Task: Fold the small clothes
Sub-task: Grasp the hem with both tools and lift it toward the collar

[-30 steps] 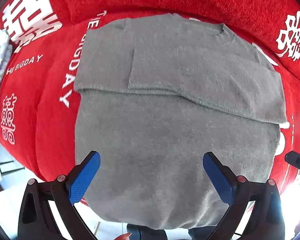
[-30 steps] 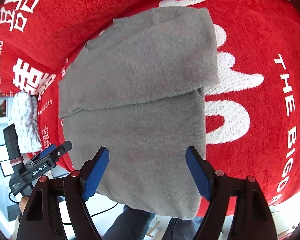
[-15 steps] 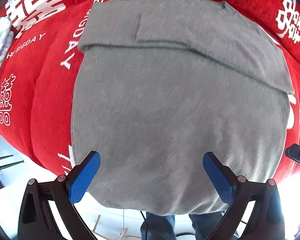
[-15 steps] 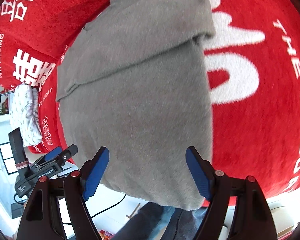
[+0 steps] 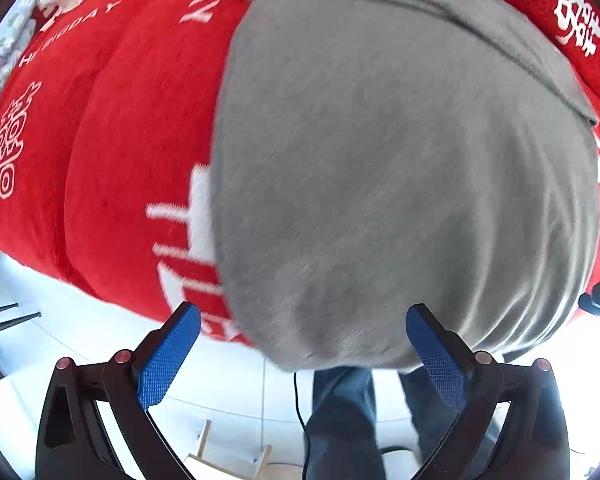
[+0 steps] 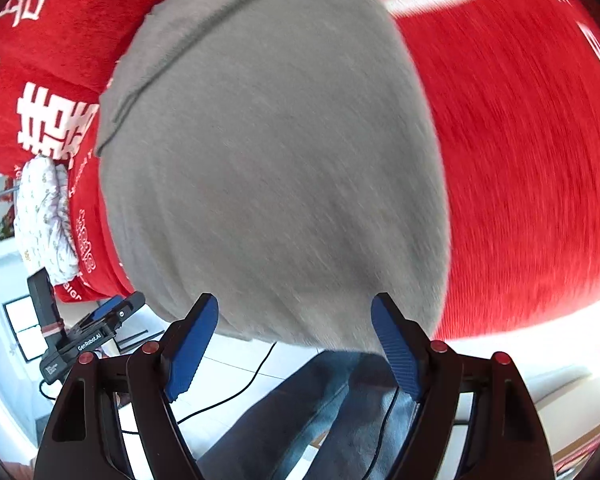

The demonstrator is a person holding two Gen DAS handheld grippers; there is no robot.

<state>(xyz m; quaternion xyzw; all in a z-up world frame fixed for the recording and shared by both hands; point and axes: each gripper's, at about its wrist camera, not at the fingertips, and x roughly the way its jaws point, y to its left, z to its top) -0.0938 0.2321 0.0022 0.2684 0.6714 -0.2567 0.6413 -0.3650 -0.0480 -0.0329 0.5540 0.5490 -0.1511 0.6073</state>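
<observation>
While our two grippers hang over the near edge of the bed, the grey sweater (image 5: pixel 400 168) lies spread flat on the red blanket (image 5: pixel 112 152), its folded-over upper part towards the far side and its hem draped over the near edge. We hold the left gripper (image 5: pixel 303 332) with its blue pads (image 5: pixel 168 356) spread wide, nothing between them but air, the sweater's lower left corner just beyond the gap. Our right gripper (image 6: pixel 295 324) is likewise wide apart and grips nothing, poised just before the hem near the sweater's lower right corner. From the right wrist view we see the left gripper (image 6: pixel 100 328) off to the side beyond the sweater's edge, and a white patterned cloth (image 6: pixel 44 216) lying on the blanket past it. Below both tools our legs in blue jeans (image 6: pixel 320 412) stand on the pale floor (image 5: pixel 228 392), with a thin black cable (image 6: pixel 236 392) trailing across it.
</observation>
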